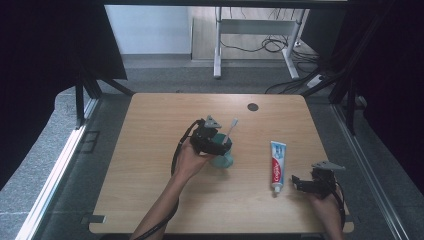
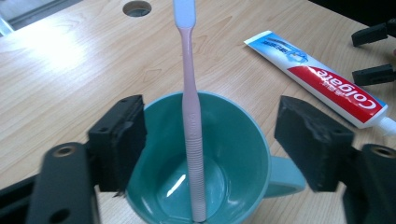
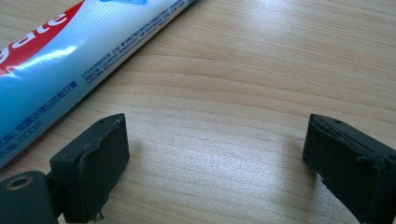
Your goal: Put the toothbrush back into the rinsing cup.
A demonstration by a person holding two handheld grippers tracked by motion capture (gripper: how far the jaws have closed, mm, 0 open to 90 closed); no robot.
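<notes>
A pink plastic toothbrush [image 2: 192,135] stands propped in a teal ceramic mug [image 2: 233,154], leaning on its rim. The left gripper [image 2: 210,135] straddles the mug with jaws apart, nothing clamped. The right gripper [image 3: 215,163] waits agape beside a blue-and-red toothpaste tube [image 3: 70,60], ready for pickup.

My wooden tabletop [image 1: 150,165] has a round hole [image 1: 253,106] near its far edge — beyond it stand a white desk frame [image 1: 250,35] and loose cables [image 1: 272,45] on the grey floor [image 1: 165,75].
</notes>
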